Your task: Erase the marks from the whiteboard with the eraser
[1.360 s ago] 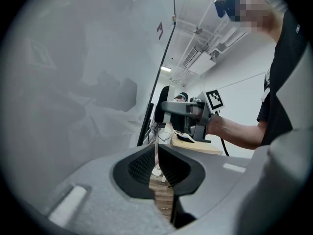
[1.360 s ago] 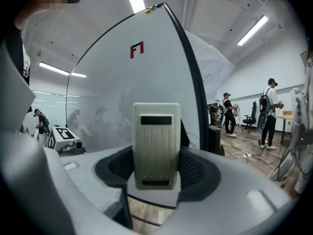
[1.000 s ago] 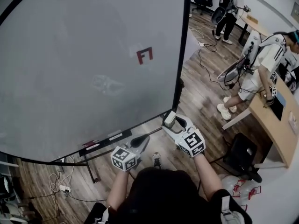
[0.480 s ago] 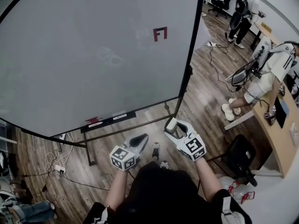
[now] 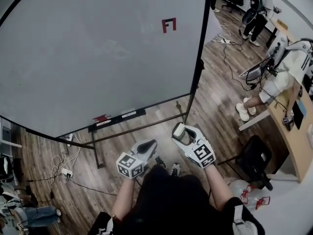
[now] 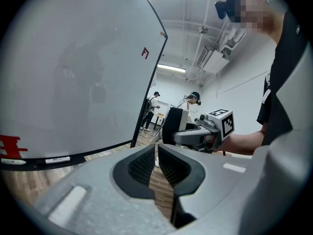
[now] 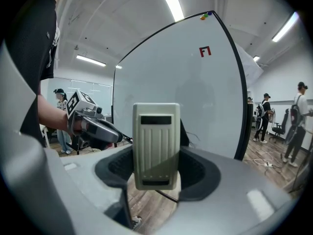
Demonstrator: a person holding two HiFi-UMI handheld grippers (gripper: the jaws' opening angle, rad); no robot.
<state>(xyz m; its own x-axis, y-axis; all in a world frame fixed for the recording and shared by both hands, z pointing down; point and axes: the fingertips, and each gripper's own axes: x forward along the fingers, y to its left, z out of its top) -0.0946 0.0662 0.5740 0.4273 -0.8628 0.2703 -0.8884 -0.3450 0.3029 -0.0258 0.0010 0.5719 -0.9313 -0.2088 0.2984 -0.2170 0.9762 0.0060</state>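
One red mark (image 5: 168, 25) high on whiteboard (image 5: 98, 58), 12 o'clock from right claw (image 5: 182, 135) clamping eraser (image 5: 178, 129); left claw (image 5: 148, 145) closed, empty.

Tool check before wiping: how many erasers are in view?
1. The eraser is clamped in the right tongs, held off the whiteboard. The left tongs are closed on nothing. Another on the ledge could go unseen.
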